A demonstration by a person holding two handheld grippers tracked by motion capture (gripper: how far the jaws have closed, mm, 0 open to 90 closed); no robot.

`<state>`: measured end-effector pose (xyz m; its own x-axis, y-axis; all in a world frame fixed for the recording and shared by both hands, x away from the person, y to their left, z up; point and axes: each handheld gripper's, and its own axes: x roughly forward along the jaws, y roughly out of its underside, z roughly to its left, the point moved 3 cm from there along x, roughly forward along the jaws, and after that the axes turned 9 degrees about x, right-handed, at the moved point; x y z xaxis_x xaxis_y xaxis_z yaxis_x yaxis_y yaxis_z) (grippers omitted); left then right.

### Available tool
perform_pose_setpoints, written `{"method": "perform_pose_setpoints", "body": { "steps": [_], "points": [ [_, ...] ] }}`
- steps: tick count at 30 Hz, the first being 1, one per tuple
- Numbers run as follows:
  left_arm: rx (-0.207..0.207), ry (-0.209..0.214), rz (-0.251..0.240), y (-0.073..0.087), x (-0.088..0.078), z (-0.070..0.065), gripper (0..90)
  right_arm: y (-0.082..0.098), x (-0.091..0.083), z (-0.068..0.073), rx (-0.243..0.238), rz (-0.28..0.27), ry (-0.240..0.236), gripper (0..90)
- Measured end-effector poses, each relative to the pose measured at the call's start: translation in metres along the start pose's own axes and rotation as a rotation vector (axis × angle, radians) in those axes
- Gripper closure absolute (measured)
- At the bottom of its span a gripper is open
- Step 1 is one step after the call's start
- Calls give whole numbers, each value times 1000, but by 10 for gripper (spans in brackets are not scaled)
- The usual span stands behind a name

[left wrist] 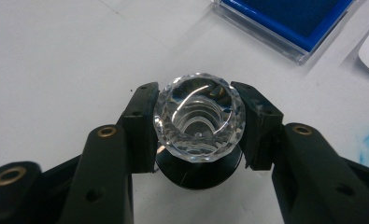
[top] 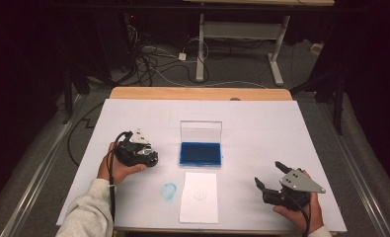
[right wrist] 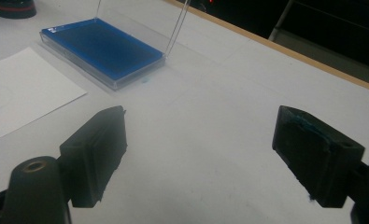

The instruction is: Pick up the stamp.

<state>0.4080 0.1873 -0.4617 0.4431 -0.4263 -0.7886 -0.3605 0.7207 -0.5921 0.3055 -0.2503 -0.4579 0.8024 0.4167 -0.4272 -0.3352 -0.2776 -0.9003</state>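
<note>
The left gripper [left wrist: 198, 128] has its jaws clenched on the faceted clear top of a stamp [left wrist: 199, 122], pads pressing its two sides so the black base hangs beneath, face down toward the table [top: 261, 123]. It is held just left of the ink pad [top: 201, 153], whose lid stands open, probably so the stamp can be inked. The paper [top: 199, 196] lies just in front of the pad, likely to take the print. The right gripper [right wrist: 198, 154] waits to the pad's right, jaws spread wide and empty.

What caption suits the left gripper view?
Left gripper shut on a faceted clear-topped stamp, blue ink pad beyond.
</note>
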Motion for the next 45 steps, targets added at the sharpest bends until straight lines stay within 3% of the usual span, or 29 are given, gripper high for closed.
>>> {"method": "perform_pose_setpoints", "body": {
  "steps": [5,12,19,24,34,45],
  "points": [
    [0,0,2,0,0,0,538,1,1,0,-7,10,5,183],
    [25,-31,-10,1,-1,-2,542,2,2,0,-15,18,6,187],
    [43,-52,-50,0,-12,-5,543,1,1,0,-11,14,10,189],
    [54,-38,-61,-1,-18,-10,543,0,0,0,-11,11,8,188],
    [22,-17,-127,-8,-33,-14,543,-1,-1,-2,-8,0,24,189],
    [49,23,-177,-19,-42,-26,544,1,0,1,-13,16,6,189]
  ]
}}
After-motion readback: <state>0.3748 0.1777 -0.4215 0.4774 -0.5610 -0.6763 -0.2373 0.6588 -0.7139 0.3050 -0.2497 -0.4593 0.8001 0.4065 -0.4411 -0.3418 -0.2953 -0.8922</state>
